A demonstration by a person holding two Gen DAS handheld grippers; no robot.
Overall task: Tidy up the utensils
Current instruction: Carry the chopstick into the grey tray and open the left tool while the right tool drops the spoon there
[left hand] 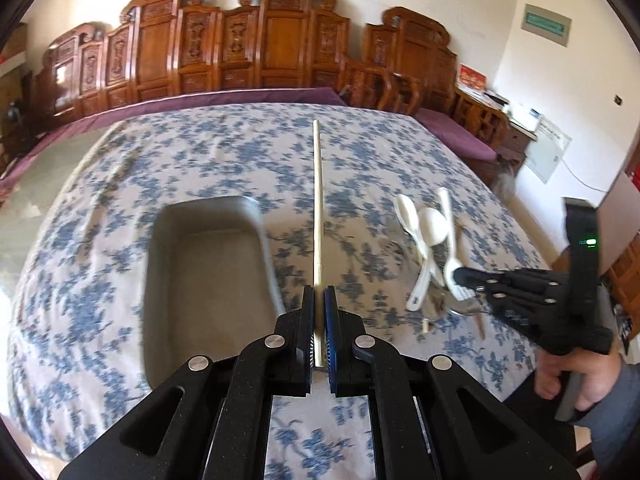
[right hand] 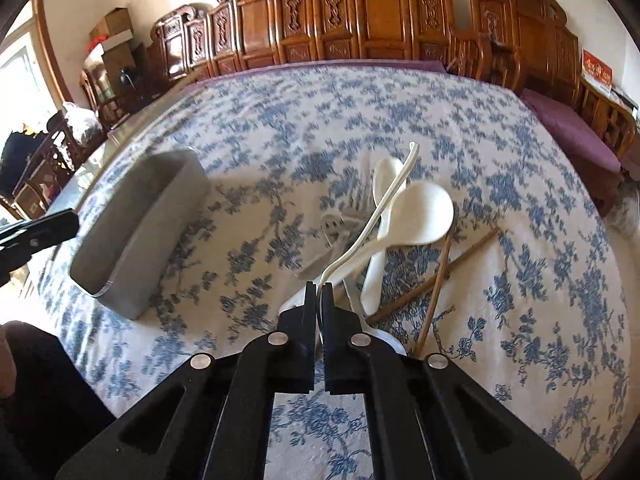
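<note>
My left gripper [left hand: 319, 294] is shut on a pale wooden chopstick [left hand: 318, 200] that points straight ahead above the table, just right of the grey rectangular tray [left hand: 208, 276]. My right gripper [right hand: 319, 290] is shut on a thin white plastic fork [right hand: 376, 216], lifted over the utensil pile; it also shows in the left wrist view [left hand: 464, 276]. The pile holds white spoons [right hand: 420, 216], a slotted white utensil [right hand: 334, 226] and brown chopsticks [right hand: 440, 272]. The tray [right hand: 136, 236] lies to the left of the pile.
A blue floral tablecloth [left hand: 200, 160] covers the table. Carved wooden chairs [left hand: 280, 40] and a purple cushioned bench [left hand: 456, 132] line the far side. The person's hand [left hand: 576, 380] holds the right gripper at the table's right edge.
</note>
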